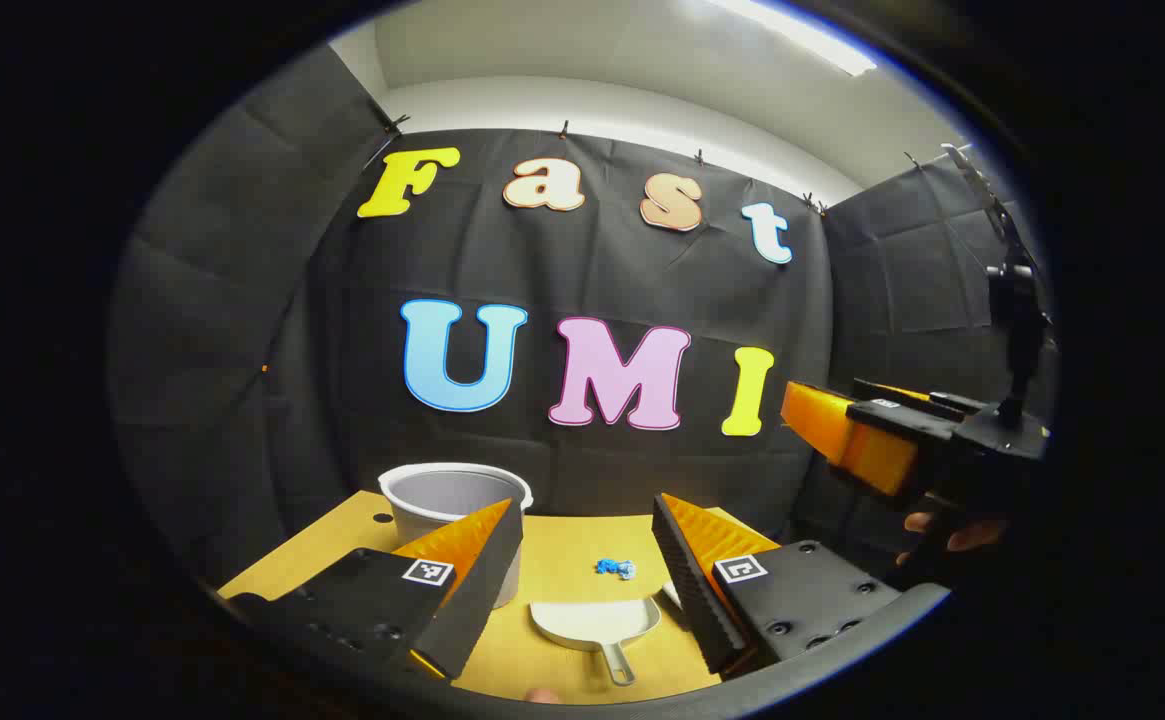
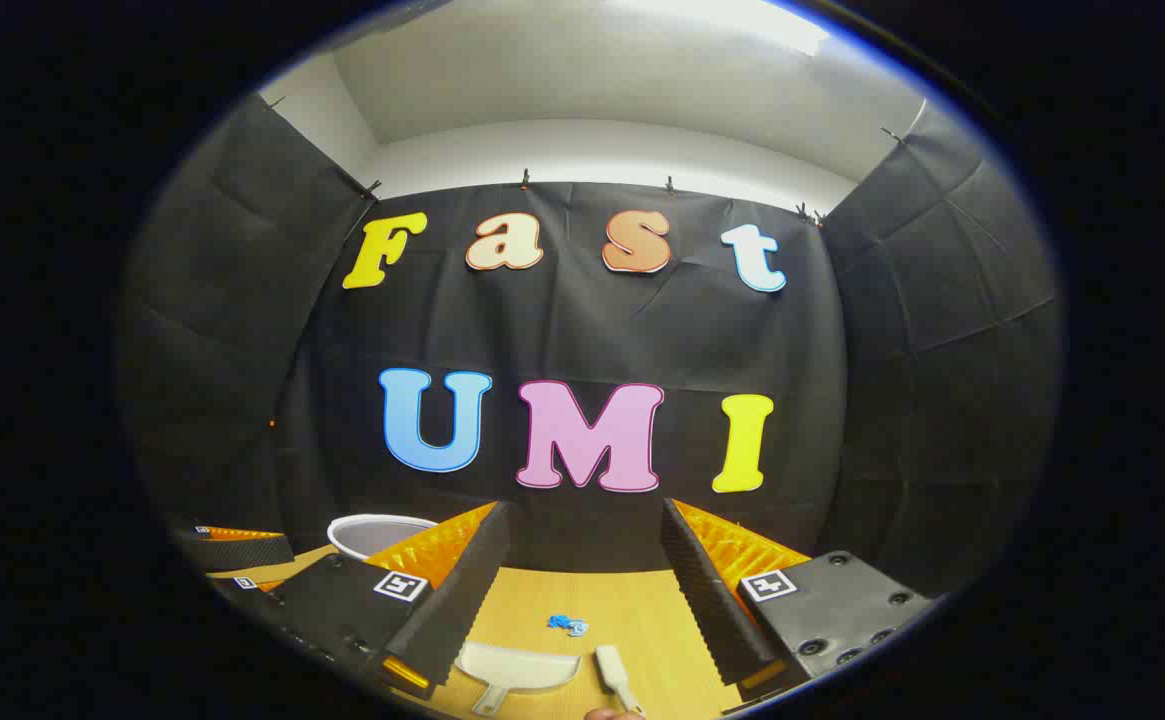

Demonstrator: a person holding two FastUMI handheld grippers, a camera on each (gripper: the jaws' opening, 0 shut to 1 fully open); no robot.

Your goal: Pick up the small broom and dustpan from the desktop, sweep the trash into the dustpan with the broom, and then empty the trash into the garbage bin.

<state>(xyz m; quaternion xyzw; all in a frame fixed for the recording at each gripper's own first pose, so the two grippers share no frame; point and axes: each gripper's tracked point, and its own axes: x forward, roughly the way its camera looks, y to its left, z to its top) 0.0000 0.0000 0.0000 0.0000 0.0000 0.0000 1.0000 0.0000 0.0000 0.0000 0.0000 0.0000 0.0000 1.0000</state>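
Note:
On the wooden desktop (image 1: 562, 550) lies a white dustpan (image 1: 597, 620), handle toward me, with a small blue scrap of trash (image 1: 615, 569) just beyond it. My left gripper (image 1: 587, 502) hangs open above them and holds nothing. A white sliver of the small broom (image 1: 670, 595) peeks out beside its right finger. In the right gripper view the dustpan (image 2: 517, 665), the broom (image 2: 614, 675) and the trash (image 2: 567, 625) lie below my open, empty right gripper (image 2: 584, 507). The right gripper (image 1: 872, 440) also hovers at the right of the left gripper view, held by a hand (image 1: 942, 540).
A grey-white garbage bin (image 1: 452, 495) stands at the desk's back left, partly behind my left finger; its rim (image 2: 377, 532) also shows in the right gripper view. Black cloth walls close the booth behind and at both sides. The left gripper (image 2: 232, 545) sits at the far left.

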